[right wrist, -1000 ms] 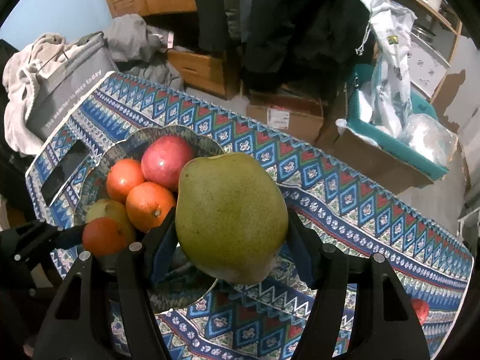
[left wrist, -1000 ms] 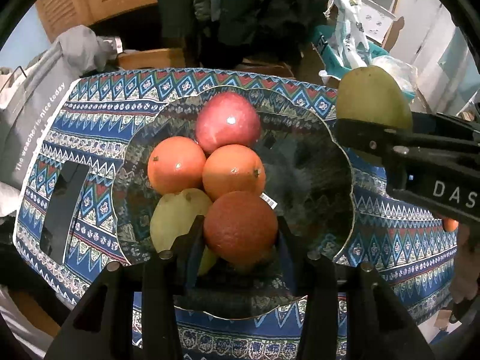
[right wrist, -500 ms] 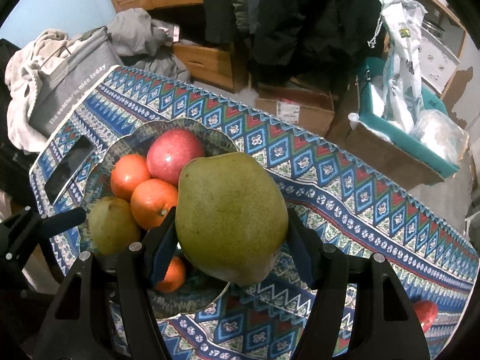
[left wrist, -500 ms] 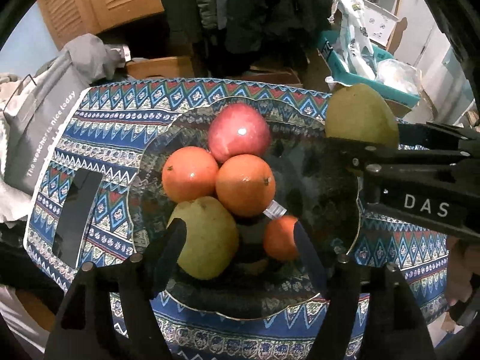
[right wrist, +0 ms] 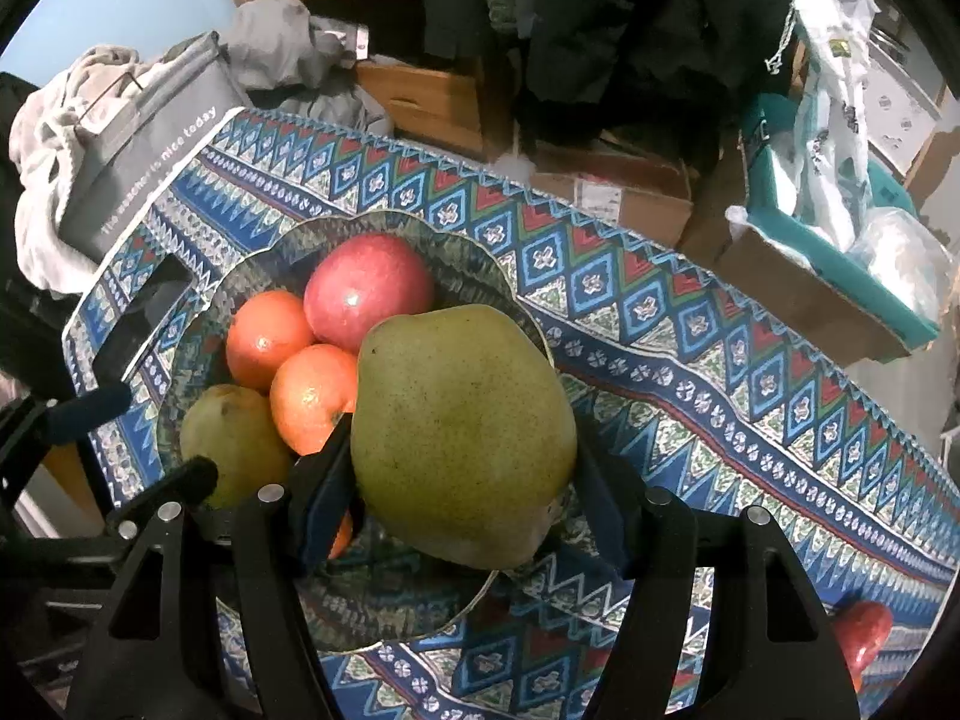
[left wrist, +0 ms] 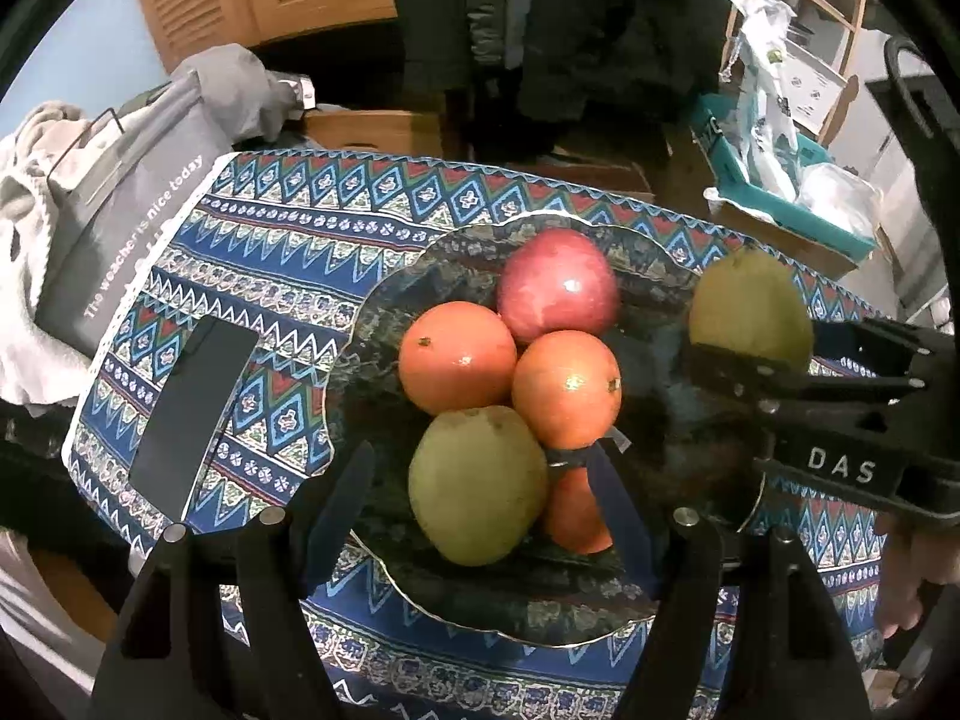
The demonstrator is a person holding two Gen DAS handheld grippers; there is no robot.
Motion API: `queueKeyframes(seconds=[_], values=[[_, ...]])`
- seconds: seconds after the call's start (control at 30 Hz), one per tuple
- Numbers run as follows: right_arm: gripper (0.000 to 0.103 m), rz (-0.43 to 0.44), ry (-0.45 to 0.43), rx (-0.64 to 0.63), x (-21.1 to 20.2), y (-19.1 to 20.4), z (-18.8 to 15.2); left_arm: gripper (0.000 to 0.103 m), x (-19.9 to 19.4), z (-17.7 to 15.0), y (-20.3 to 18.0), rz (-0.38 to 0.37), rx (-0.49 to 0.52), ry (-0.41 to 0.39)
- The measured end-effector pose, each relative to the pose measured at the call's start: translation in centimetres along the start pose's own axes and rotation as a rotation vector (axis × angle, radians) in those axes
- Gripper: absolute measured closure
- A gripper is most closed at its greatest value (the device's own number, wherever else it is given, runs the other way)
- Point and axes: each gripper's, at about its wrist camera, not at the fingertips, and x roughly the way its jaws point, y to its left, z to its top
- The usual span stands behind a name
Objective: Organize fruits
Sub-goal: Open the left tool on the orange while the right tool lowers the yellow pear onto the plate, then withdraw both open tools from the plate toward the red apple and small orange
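A large green pear, speckled and slightly yellow toward its base, sits clamped between the pads of the right tool, held above the near rim of the dark patterned bowl. The bowl stands on the counter under a blue zigzag cloth and holds a red apple, two oranges touching it, a smaller green pear in front and a third orange partly hidden behind a finger. The left tool hangs over the bowl with its jaws spread apart, gripping nothing (the smaller pear lies between its fingers, untouched as far as can be seen). A dark phone lies left of the bowl
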Motion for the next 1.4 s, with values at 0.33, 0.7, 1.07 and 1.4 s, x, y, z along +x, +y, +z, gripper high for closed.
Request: queueKeyframes(seconds=[0.33,0.7,1.07,1.4], values=[[0.033,0.014,0.019,-0.01,0.5,0.4,-0.1,0.028,0.2,0.1,0.1,0.0,-0.001,0.004],[0.033,-0.011,-0.048,0.028,-2.6,-0.5,0.8,0.028,-1.2,0.3,-0.2,-0.008,0.005,-0.024],[0.032,-0.086,-0.133,0.02,-7.6,-1.3,0.0,0.028,-3.5,0.8,-1.5,-0.029,0.028,-0.071],[0.032,-0.193,-0.205,0.037,-13.0,-2.8,-1.9,0.027,-6.8,1.5,-3.2,-0.059,0.049,-0.136]])
